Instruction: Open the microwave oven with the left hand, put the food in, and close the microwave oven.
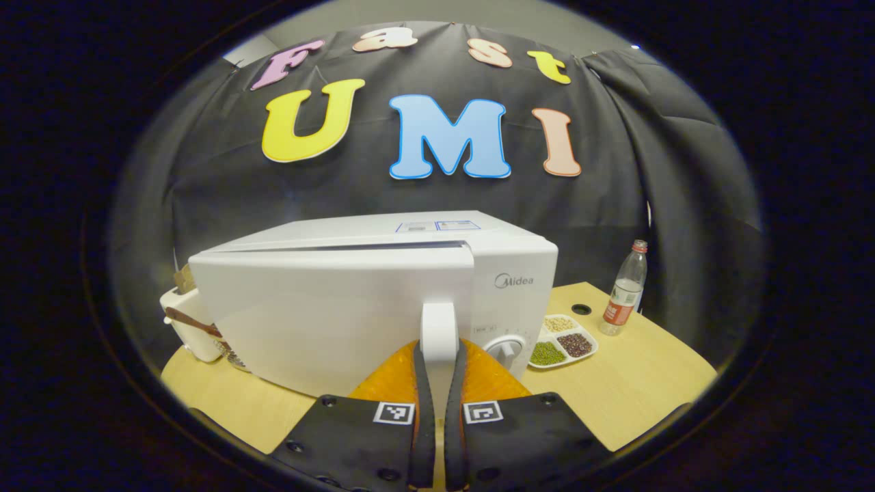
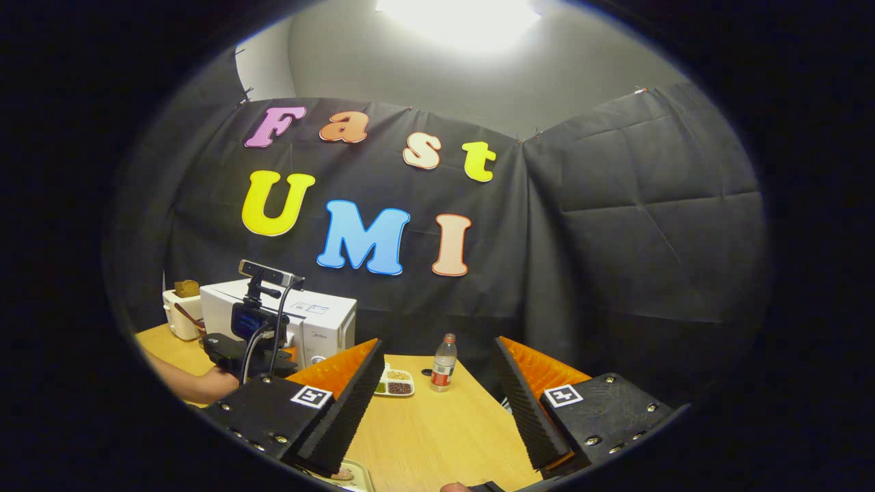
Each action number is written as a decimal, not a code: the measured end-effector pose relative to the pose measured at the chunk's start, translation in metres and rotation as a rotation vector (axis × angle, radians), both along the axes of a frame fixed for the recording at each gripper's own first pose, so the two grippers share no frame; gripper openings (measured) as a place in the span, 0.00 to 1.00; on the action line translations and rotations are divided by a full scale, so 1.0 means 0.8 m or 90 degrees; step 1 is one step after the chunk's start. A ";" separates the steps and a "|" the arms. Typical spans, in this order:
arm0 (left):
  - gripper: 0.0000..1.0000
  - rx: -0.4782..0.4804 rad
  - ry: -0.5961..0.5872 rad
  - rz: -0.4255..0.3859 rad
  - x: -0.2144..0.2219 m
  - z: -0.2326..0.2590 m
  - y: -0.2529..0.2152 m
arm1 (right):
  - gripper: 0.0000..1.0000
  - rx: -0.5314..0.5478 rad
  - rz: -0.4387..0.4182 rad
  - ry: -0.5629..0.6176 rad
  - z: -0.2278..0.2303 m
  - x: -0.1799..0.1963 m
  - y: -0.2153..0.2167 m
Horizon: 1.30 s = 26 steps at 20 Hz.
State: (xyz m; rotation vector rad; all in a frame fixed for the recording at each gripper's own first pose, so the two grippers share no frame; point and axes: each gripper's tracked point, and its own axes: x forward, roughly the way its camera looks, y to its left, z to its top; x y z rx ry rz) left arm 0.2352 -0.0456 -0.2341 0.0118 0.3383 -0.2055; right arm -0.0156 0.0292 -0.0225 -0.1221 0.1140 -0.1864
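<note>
The white microwave (image 1: pixel 509 256) stands on the wooden table (image 1: pixel 636 383). Its door (image 1: pixel 321 314) is swung slightly out, with a thin gap along the top. My left gripper (image 1: pixel 438 348) is shut on the door's upright white handle (image 1: pixel 438 324), one finger on each side. In the right gripper view the microwave (image 2: pixel 321 321) sits at the far left, with the left gripper (image 2: pixel 249 342) and the hand (image 2: pixel 198 386) holding it in front. My right gripper (image 2: pixel 437 342) hangs open above the table with nothing between its fingers. Under its left finger peeks the edge of a plate with food (image 2: pixel 345 476).
A white sectioned dish of beans (image 1: pixel 564 339) lies just right of the microwave, with a plastic bottle (image 1: pixel 625 290) behind it. A white toaster (image 1: pixel 188 321) with bread stands left of the microwave. The table has a cable hole (image 1: pixel 581 309) and a rounded front edge.
</note>
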 end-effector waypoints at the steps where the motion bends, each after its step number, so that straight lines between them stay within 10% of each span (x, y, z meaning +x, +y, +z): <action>1: 0.12 0.006 0.000 -0.007 -0.014 0.003 0.007 | 0.97 0.004 0.011 -0.002 0.000 0.005 0.002; 26: 0.17 0.105 0.061 0.145 -0.243 0.012 0.261 | 0.97 0.094 0.318 -0.014 -0.019 0.030 0.168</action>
